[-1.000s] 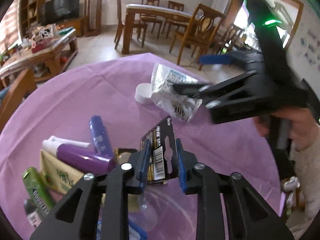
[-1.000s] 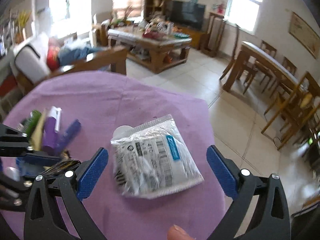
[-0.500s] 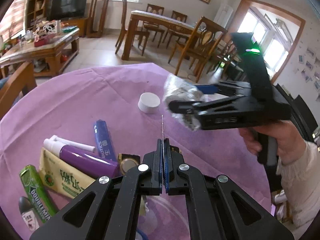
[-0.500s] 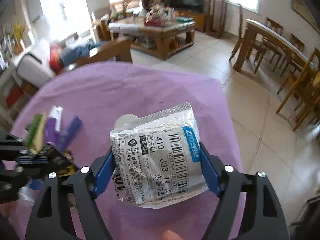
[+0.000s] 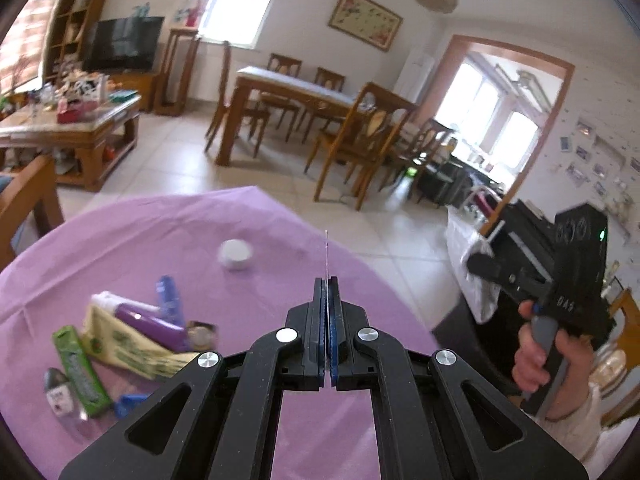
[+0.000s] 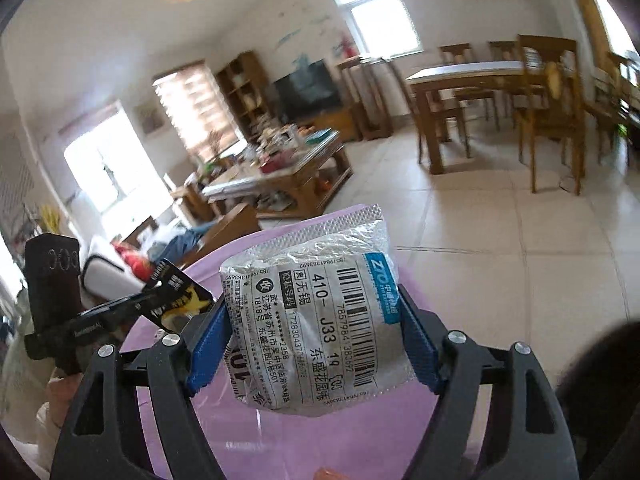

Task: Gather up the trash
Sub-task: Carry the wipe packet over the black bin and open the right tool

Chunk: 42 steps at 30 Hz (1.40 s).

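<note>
My left gripper (image 5: 328, 292) is shut on a flat black battery card (image 5: 327, 256), seen edge-on above the purple table (image 5: 120, 240); the card's printed face shows in the right wrist view (image 6: 176, 296). My right gripper (image 6: 312, 320) is shut on a crumpled silver mailer bag (image 6: 316, 304) with a barcode label, lifted off the table. In the left wrist view the right gripper (image 5: 492, 268) is off the table's right edge with the bag (image 5: 476, 280) partly hidden behind it.
On the table lie a white cap (image 5: 236, 254), a purple tube (image 5: 152, 322), a blue tube (image 5: 170, 300), a yellow-green packet (image 5: 120, 344), a green gum pack (image 5: 80, 372) and a small roll-on (image 5: 58, 394). Wooden chairs (image 5: 360, 140) and a coffee table (image 5: 72, 128) stand beyond.
My right gripper closed on the silver bag, lifted it and carried it right, off the table edge. My left gripper shut on the battery card and raised it.
</note>
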Tool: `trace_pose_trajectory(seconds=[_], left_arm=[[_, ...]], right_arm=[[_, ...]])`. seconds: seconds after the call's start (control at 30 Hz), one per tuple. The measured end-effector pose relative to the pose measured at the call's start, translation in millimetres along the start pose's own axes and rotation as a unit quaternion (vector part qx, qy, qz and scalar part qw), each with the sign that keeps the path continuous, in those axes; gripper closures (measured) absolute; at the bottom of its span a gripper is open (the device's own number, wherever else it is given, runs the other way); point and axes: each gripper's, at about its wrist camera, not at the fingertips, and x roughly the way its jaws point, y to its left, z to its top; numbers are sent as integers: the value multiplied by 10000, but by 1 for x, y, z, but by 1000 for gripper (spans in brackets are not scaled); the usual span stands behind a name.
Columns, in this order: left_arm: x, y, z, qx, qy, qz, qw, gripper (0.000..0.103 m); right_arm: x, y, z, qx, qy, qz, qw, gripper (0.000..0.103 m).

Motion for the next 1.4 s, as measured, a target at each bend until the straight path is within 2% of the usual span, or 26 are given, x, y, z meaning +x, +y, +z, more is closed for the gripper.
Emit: trace_pose_trajectory(seconds=[0.17, 0.33, 0.63, 0.8, 1.13, 1.4], left_arm=[[7, -58, -6, 228, 55, -335, 9992, 101], [34, -115, -18, 372, 277, -759, 9960, 101], [104, -216, -50, 661, 778, -1462, 9840, 101], [142, -265, -74, 885, 1073, -1655, 9764, 101], [195, -311, -109, 1075, 1445, -1621, 9702, 101], [205, -314, -114, 1152, 1581, -1545, 9684, 101]], right_arm=[[-52, -29, -15, 269, -291, -215, 9990, 28], [-91, -63, -29, 542, -545, -457, 9960, 28], [-148, -127, -61, 1172, -880, -993, 9842, 28], [-162, -154, -76, 1461, -911, -1163, 9782, 28], [-171, -177, -97, 1753, -887, -1248, 9725, 28], [-172, -194, -108, 1910, -814, -1248, 9702, 28]])
